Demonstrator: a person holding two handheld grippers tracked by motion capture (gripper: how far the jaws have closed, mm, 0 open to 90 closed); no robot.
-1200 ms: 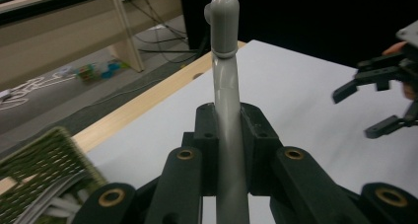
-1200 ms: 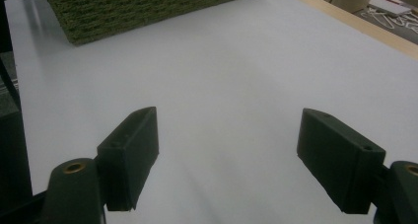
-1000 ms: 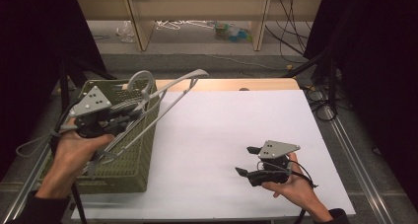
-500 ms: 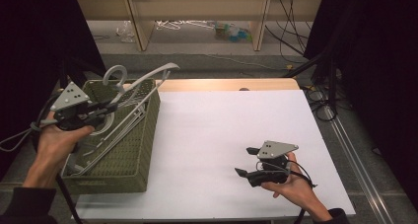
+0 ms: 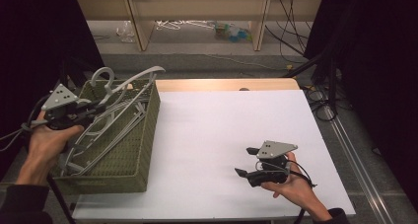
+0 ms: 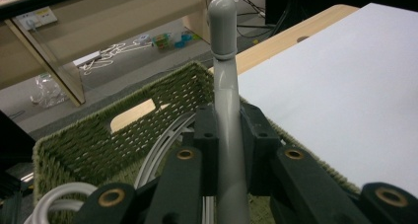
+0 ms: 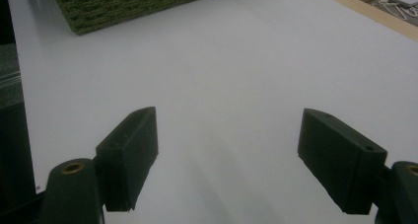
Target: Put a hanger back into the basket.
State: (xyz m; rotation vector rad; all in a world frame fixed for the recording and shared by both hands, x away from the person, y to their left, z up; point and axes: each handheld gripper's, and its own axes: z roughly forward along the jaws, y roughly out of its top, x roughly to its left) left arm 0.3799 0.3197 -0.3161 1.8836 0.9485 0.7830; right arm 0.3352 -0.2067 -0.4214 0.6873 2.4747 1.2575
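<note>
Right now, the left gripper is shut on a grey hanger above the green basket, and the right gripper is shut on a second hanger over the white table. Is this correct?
Not quite. The right gripper holds nothing: in the right gripper view its jaws stand open over the bare white table. The rest is right: the left gripper is shut on a grey hanger above the green basket.

Your widest free room is the white table top (image 5: 226, 135): from its centre, everything from 12 round to 6 o'clock lies bare. At 9 o'clock the green woven basket (image 5: 143, 135) walls off the left edge, packed with grey hangers (image 5: 106, 130) whose hooks rise above its rim at 10 o'clock. The right gripper (image 5: 249, 162) sits at 5 o'clock, jaws spread, with clear table ahead of it toward the basket.
</note>
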